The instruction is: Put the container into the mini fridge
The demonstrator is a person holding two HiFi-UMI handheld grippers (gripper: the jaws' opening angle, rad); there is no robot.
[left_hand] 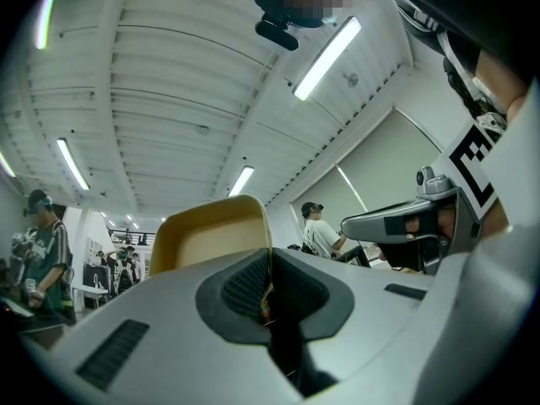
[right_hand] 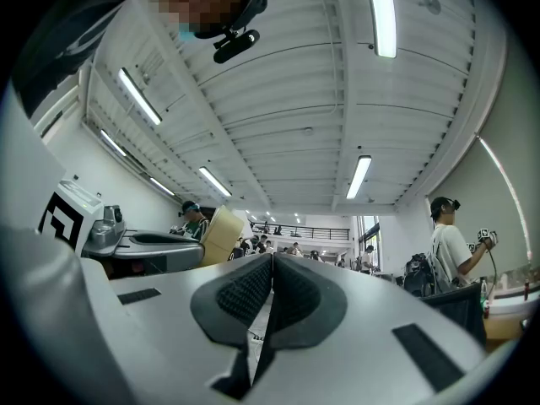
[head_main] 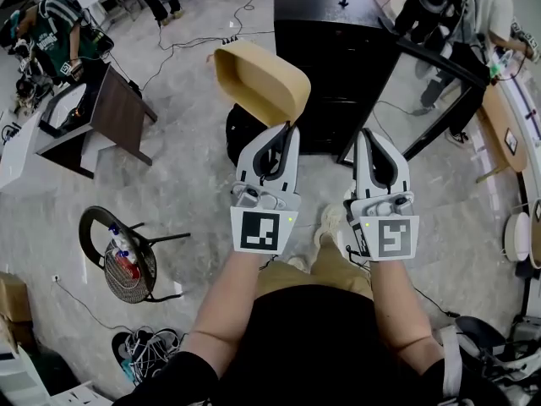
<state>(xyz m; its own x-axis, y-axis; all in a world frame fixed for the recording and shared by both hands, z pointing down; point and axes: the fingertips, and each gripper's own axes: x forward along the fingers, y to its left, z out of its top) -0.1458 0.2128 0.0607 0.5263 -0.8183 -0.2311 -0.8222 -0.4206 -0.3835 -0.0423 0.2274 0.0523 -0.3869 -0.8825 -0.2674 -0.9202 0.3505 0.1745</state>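
The left gripper [head_main: 286, 132] is clamped on one thin wall of the tan container [head_main: 258, 79]. The container sticks up beyond the fingertips, tilted and held in the air. The black mini fridge [head_main: 334, 66] stands on the floor beyond it, to the right. The right gripper [head_main: 366, 135], alongside, has its jaws pressed together on nothing.
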